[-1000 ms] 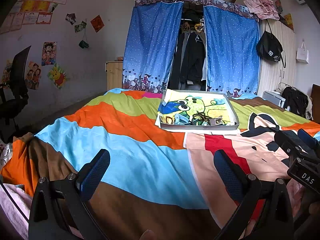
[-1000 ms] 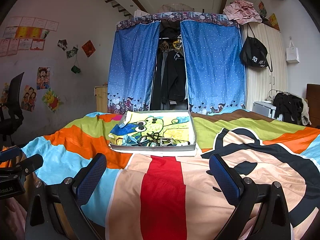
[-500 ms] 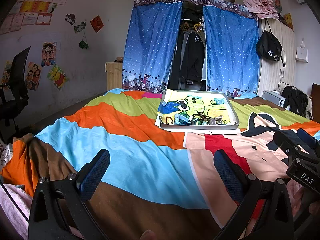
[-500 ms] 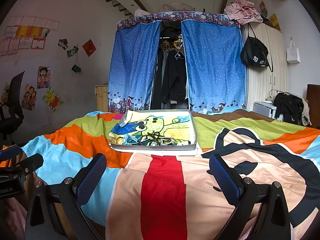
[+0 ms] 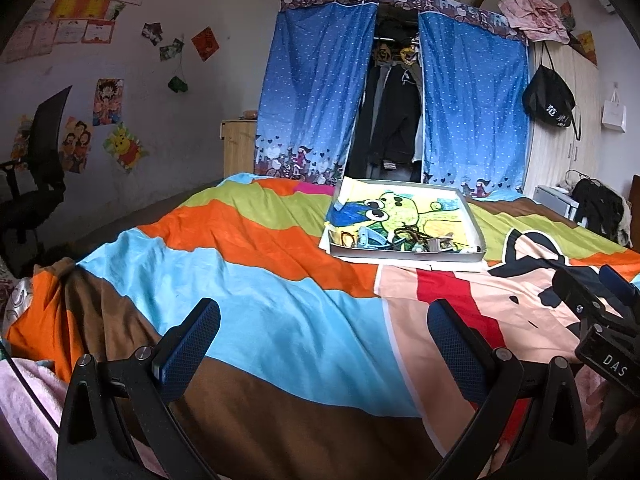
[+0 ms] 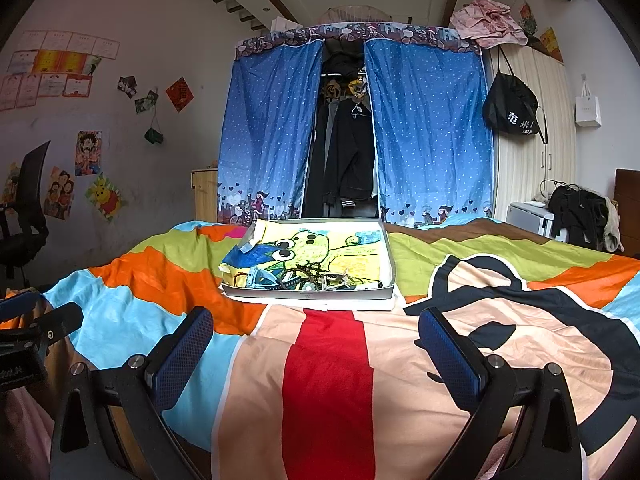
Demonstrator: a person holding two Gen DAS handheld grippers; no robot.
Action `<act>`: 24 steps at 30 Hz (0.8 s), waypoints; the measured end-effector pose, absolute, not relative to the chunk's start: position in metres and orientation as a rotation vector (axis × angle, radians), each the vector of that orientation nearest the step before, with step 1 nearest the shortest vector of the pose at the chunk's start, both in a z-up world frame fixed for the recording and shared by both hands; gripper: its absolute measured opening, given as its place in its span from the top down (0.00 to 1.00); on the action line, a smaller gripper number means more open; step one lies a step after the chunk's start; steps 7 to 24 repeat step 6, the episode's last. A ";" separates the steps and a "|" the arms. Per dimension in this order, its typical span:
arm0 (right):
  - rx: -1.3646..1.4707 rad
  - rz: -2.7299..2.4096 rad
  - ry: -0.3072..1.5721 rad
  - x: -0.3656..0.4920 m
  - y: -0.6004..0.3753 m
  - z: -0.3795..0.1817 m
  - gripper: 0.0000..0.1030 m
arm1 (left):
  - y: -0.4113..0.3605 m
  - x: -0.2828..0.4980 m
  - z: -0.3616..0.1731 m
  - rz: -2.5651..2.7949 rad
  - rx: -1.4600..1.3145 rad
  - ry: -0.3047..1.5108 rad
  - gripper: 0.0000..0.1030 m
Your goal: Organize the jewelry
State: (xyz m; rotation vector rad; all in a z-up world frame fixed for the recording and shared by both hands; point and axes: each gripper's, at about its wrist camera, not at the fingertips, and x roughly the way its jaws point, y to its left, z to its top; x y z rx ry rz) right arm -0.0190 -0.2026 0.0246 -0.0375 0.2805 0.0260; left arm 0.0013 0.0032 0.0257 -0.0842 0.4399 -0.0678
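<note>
A shallow grey tray (image 5: 408, 257) (image 6: 308, 294) lined with a yellow cartoon drawing lies on the bed, some way ahead of both grippers. A tangled pile of jewelry (image 5: 404, 239) (image 6: 308, 278), with bracelets, beads and a blue strap, lies along its near edge. My left gripper (image 5: 324, 332) is open and empty, low over the blue and brown stripes. My right gripper (image 6: 316, 340) is open and empty over the red stripe, straight in front of the tray. The right gripper's body shows at the right edge of the left wrist view (image 5: 596, 320).
A colourful striped bedspread (image 5: 248, 240) covers the bed. Blue curtains (image 6: 428, 132) and hanging clothes stand behind it. An office chair (image 5: 36, 168) is at the far left, a wardrobe with a black bag (image 6: 514, 112) at the right.
</note>
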 end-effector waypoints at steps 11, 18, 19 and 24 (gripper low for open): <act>-0.038 0.026 0.281 -0.019 -0.203 0.025 0.00 | 0.004 0.001 0.025 -0.066 -0.083 0.440 0.01; -0.038 0.026 0.281 -0.019 -0.203 0.025 0.00 | 0.004 0.001 0.025 -0.066 -0.083 0.440 0.01; -0.038 0.026 0.281 -0.019 -0.203 0.025 0.00 | 0.004 0.001 0.025 -0.066 -0.083 0.440 0.01; -0.038 0.026 0.281 -0.019 -0.203 0.025 0.00 | 0.004 0.001 0.025 -0.066 -0.083 0.440 0.01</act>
